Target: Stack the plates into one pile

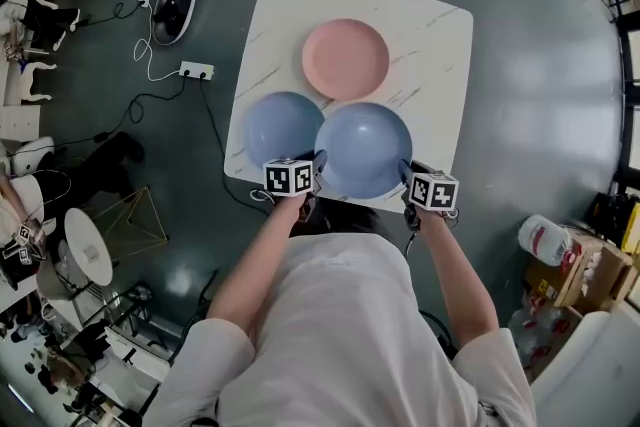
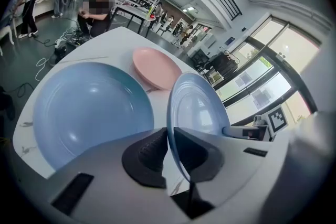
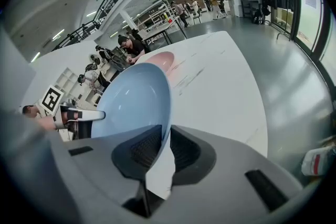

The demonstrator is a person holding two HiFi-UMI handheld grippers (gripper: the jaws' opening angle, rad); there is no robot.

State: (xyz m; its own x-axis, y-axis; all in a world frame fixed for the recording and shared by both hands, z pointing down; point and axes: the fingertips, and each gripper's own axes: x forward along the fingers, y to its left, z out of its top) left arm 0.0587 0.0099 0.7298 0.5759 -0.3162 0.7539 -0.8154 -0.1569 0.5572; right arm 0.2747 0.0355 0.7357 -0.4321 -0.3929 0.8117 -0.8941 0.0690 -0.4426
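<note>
One glossy blue round plate (image 1: 364, 148) held aloft, opposite rims clamped in narrow-set jaws of left gripper (image 2: 169, 136) and right gripper (image 3: 164, 136); matching blue plate (image 1: 280, 130) just left, pink round plate (image 1: 345, 58) beyond, both flat on white marbled square table (image 1: 440, 45); held plate over table's near edge

The right side of the surface (image 1: 445, 65) is left bare, and the far left corner also. The middle and near left are occupied by the pink plate (image 1: 345, 58) and the flat blue plate (image 1: 278, 127); the tilted blue plate (image 1: 364, 148) is found just beside both.
</note>
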